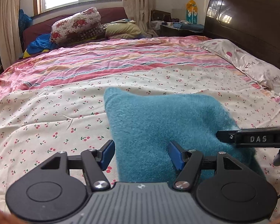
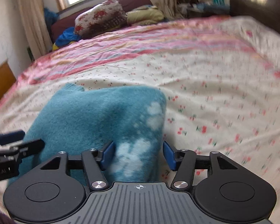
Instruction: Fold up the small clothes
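Observation:
A fuzzy teal garment (image 1: 164, 123) lies folded on the cherry-print bedsheet (image 1: 46, 115). My left gripper (image 1: 141, 154) is open over its near left edge, the garment between the blue pads. The right gripper shows from the side at the right edge (image 1: 252, 139), over the garment's right part. In the right wrist view the garment (image 2: 95, 115) has pale cloud-like patches. My right gripper (image 2: 138, 154) is open over its near right corner. The left gripper (image 2: 15, 145) enters from the left.
A pink striped quilt (image 1: 112, 59) covers the far half of the bed. A pillow (image 1: 252, 65) lies by the dark headboard (image 1: 252, 18) at right. Floral bedding (image 1: 76, 24) and a cushion sit on a sofa under the window. A cluttered nightstand (image 1: 181, 28) stands beyond.

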